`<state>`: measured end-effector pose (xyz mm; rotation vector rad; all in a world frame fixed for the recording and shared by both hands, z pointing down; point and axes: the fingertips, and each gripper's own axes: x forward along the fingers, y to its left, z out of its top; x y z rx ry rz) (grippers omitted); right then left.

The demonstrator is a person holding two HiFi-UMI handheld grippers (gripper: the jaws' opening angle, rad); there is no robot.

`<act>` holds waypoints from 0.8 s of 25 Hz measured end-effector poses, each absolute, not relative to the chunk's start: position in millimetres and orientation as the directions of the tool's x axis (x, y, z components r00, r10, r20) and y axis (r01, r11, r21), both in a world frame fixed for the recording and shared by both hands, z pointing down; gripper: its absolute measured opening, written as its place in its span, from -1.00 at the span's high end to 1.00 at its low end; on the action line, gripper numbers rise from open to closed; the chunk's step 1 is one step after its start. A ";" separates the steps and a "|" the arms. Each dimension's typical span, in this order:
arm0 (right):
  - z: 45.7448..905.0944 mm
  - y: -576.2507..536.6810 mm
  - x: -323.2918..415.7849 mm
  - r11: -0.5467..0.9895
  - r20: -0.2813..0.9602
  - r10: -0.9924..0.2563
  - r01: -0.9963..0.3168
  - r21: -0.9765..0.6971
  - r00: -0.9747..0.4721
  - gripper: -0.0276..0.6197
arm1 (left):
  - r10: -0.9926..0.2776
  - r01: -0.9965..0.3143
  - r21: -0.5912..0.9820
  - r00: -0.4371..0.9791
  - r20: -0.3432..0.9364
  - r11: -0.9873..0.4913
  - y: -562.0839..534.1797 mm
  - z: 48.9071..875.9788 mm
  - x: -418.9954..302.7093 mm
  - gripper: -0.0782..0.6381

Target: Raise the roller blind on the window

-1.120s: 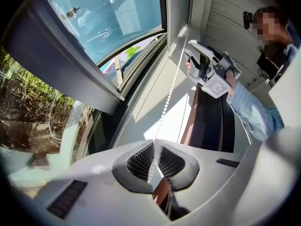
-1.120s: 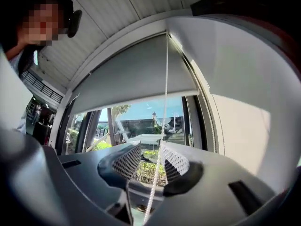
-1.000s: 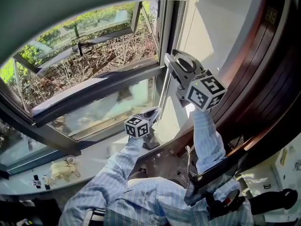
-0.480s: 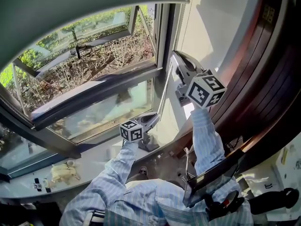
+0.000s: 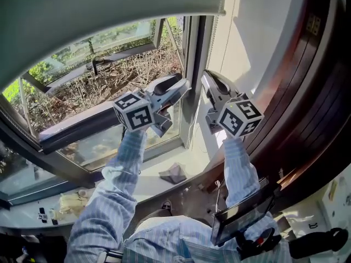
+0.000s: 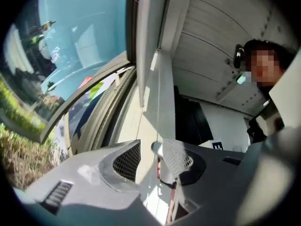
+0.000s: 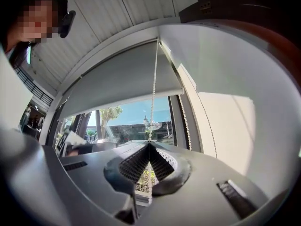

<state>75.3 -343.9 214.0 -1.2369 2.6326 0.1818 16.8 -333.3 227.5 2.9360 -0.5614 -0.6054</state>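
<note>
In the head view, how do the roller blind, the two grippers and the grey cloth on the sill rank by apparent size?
1. Roller blind: largest.
2. Left gripper and right gripper: they look alike, so I do not rank them.
3. Grey cloth: smallest.

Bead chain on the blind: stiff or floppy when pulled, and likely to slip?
Probably floppy: the bead chain hangs as a thin line, taut above the shut right tool. Its small beads likely catch on the ribbed pads, so slipping seems unlikely. Looks light.
</note>
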 end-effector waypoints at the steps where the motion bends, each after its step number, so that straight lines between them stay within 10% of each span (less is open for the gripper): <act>1: 214.2 -343.2 73.5 0.637 -0.254 -0.743 -0.771 0.019 -0.620 0.90 | -0.353 -0.340 0.098 0.868 -0.350 -0.935 -333.0 203.1 28.2 0.43; 5: 213.7 -342.1 68.7 0.639 -0.249 -0.741 -0.769 0.024 -0.623 0.90 | -0.307 -0.349 -0.073 0.891 -0.334 -0.934 -333.4 138.6 68.6 0.43; 20: 220.3 -325.1 63.4 0.654 -0.291 -0.726 -0.757 -0.014 -0.622 0.90 | -0.286 -0.293 0.061 0.834 -0.472 -0.954 -331.7 122.0 71.2 0.75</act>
